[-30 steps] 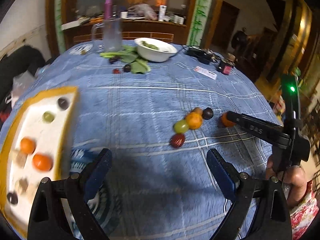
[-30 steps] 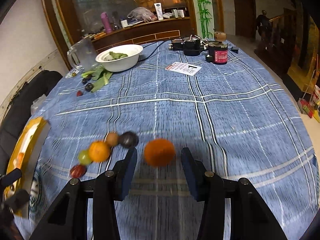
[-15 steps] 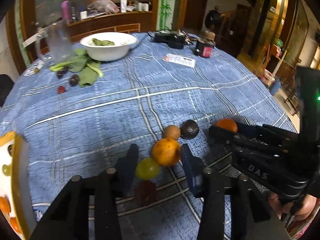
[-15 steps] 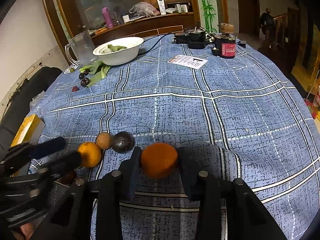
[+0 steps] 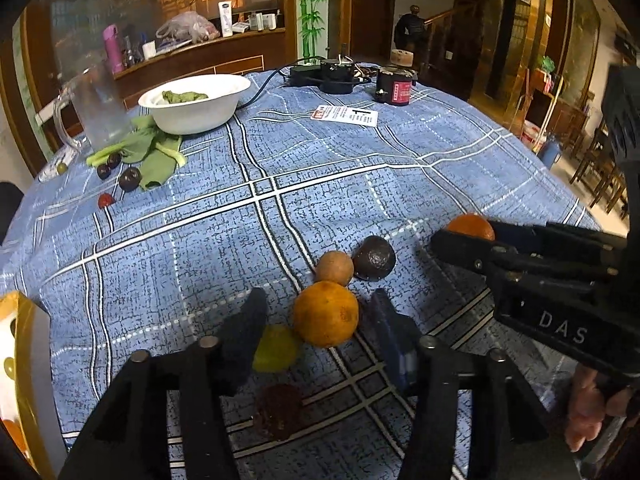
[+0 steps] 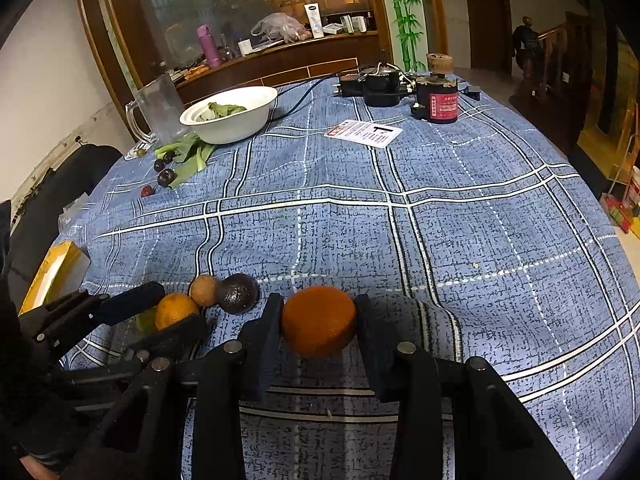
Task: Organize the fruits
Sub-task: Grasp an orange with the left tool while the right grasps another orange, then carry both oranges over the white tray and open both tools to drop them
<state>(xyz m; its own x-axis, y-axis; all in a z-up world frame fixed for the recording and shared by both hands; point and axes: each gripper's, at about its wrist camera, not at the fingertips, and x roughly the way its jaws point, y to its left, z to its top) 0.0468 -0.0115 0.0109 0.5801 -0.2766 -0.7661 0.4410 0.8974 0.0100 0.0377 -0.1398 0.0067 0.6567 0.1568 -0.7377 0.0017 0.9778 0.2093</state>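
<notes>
Clamping a deep-orange tangerine [image 6: 319, 320] between both pads, the right gripper [image 6: 316, 326] holds it just above the blue plaid tablecloth [image 6: 440, 220]. Beside it, the left gripper [image 5: 318, 330] has its jaws opening around a paler orange [image 5: 326, 314], the pads not pressing it. That orange touches a green fruit [image 5: 276, 348] and a small brown fruit [image 5: 334, 268], with a dark avocado [image 5: 374, 258] next along.

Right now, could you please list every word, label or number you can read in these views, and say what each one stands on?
"DAS": pale letters on the black body of the right gripper, seen from the left wrist.
White card on the tablecloth: red and black print, too small to read.
Red label on the dark canister: blurred, unreadable.
White tube on the back counter: label unreadable.
</notes>
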